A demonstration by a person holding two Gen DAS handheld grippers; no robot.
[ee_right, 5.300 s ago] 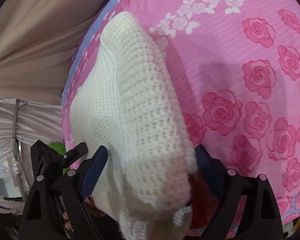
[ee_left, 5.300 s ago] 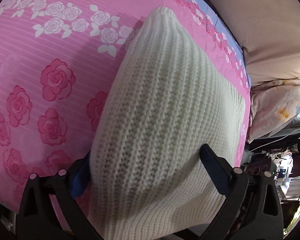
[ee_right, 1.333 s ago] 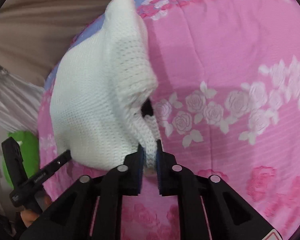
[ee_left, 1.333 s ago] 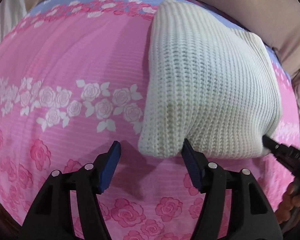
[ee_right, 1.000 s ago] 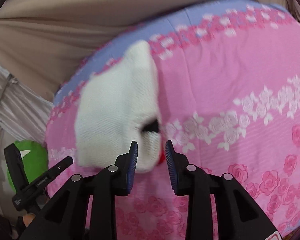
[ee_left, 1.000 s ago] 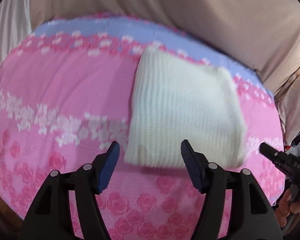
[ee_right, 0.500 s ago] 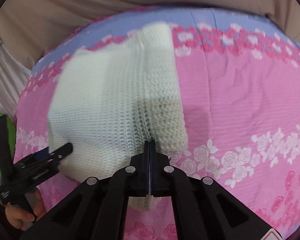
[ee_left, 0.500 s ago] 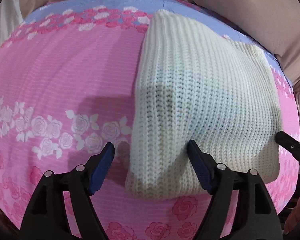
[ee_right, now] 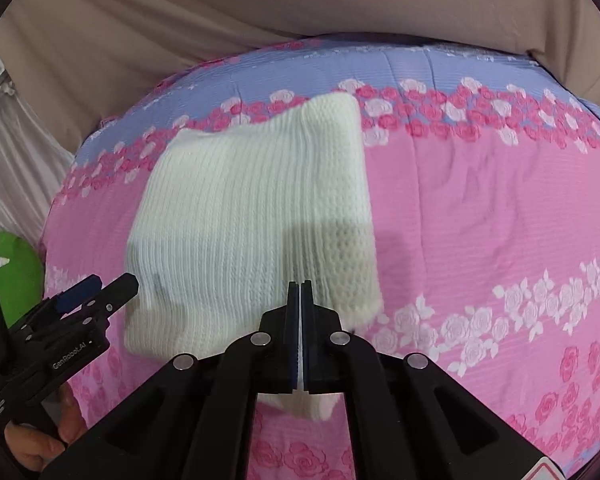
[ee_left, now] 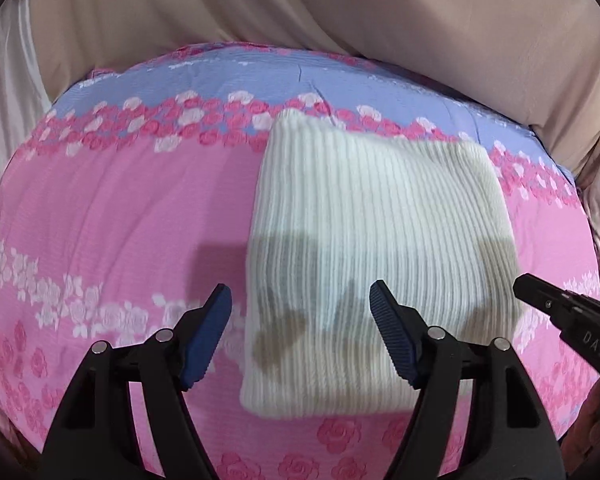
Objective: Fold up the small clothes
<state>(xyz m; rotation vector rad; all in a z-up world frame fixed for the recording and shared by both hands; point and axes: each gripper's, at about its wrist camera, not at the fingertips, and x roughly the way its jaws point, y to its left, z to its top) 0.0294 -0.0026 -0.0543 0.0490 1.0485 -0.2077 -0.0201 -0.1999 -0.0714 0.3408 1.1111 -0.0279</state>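
our left claw (ee_left: 300,334) hangs unclenched and narrowing over the folded knit (ee_left: 376,264) on the bed (ee_left: 112,208), our right claw (ee_right: 300,334) clenched empty; any snag could drag the fold undone.

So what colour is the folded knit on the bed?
Cream white, ribbed knit; clearest in the left wrist view.

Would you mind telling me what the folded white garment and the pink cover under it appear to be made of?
The white garment looks like chunky knitted yarn, wool or acrylic: raised ribs run along it, with a matte, soft surface. The pink cover seems a thin woven printed fabric, probably cotton or polyester: fine horizontal ridging, flat rose print, slight creases.
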